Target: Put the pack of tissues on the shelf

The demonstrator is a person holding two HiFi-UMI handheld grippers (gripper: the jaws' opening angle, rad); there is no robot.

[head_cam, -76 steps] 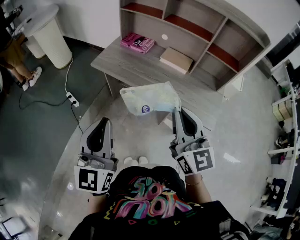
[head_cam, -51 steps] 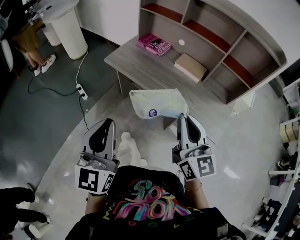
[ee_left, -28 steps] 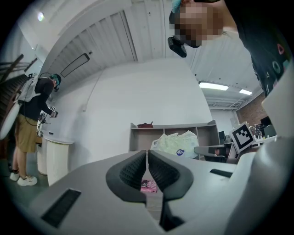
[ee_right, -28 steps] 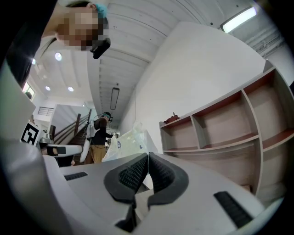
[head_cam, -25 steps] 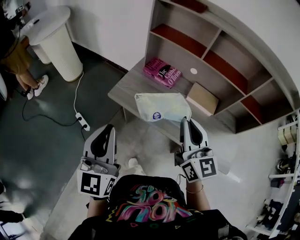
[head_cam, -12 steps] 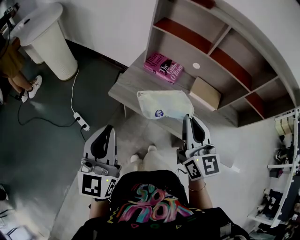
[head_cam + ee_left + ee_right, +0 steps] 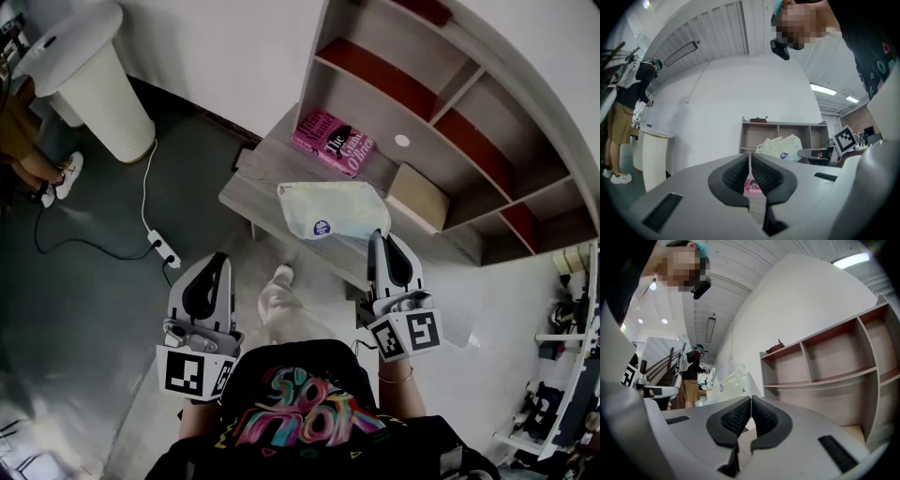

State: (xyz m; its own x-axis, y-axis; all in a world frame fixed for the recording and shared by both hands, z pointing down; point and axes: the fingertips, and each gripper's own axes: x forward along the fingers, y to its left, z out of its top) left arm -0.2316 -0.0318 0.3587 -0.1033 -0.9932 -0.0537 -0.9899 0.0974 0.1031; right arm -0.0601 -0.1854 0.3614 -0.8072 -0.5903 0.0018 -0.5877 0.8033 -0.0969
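A grey polished floor [image 7: 94,309] meets a white wall [image 7: 234,47], and against that wall stands the wooden shelf [image 7: 375,70], open compartments with reddish boards above a broad grey-wood ledge [image 7: 267,178] that juts out at its foot. On the ledge, close under the compartments, lies a pink book [image 7: 336,142], and further along toward the shelf's right end rests a flat cardboard box [image 7: 418,197]. The pack of tissues [image 7: 333,208], a pale crinkled plastic bag with a round blue sticker, hangs in the air above the ledge's front edge, in front of the shelf and between book and box. The right gripper [image 7: 379,232] has its jaws pressed together on the pack's near corner; in its own view the plastic rises just beyond the closed tips. The left gripper [image 7: 221,255] hovers well off the shelf's left end over the floor, jaws squeezed together with nothing between them. Left of the shelf stands a white round pedestal [image 7: 89,75], a power strip [image 7: 159,249] lies on the floor below it, and a bystander's leg [image 7: 42,173] shows at the far edge.
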